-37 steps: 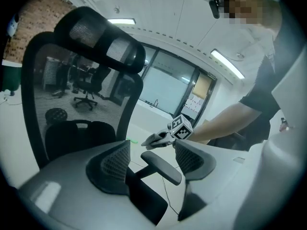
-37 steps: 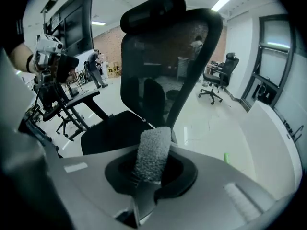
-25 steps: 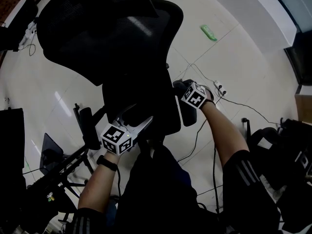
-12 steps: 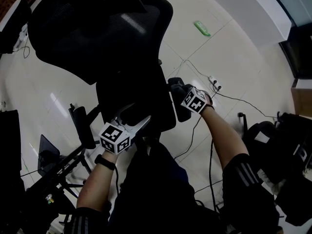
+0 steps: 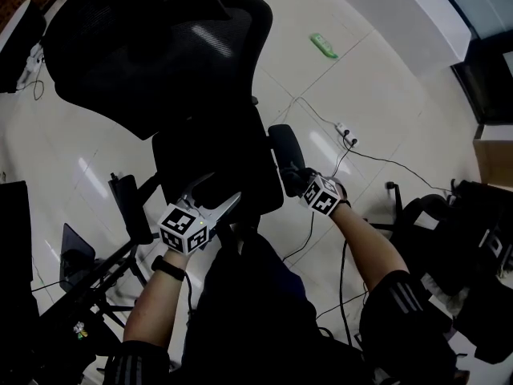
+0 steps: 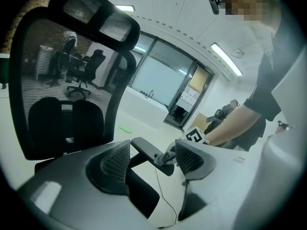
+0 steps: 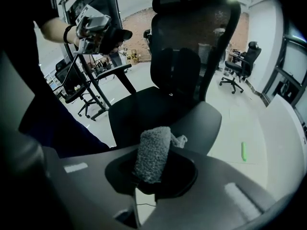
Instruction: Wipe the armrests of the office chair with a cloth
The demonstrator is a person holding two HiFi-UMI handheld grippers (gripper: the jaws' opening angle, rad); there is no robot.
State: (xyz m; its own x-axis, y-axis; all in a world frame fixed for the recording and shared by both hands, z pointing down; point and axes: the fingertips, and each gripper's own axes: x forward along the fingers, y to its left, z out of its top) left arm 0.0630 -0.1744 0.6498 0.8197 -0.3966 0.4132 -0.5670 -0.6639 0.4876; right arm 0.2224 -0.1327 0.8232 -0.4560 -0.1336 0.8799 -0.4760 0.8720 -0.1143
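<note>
The black office chair [image 5: 216, 155] stands in front of me, its mesh back [image 6: 57, 80] upright. My right gripper [image 5: 300, 181] is shut on a grey fluffy cloth [image 7: 153, 152] and rests at the near end of the chair's right armrest [image 5: 284, 152]. In the left gripper view the cloth [image 6: 167, 155] lies on that armrest [image 6: 147, 148]. My left gripper [image 5: 216, 194] hovers open over the seat's front edge, nothing between its jaws, pointing at the right armrest. The chair's left armrest [image 5: 126, 203] lies left of it, untouched.
A green object [image 5: 325, 46] lies on the pale tiled floor beyond the chair. A power strip with cables [image 5: 345, 135] sits to the right of the armrest. Dark desk frames and chair bases [image 5: 72, 279] crowd the left, more dark gear [image 5: 473, 239] the right.
My right gripper has drawn the cloth back along the right armrest from its middle to its near end. The left gripper has stayed about where it was, still open.
</note>
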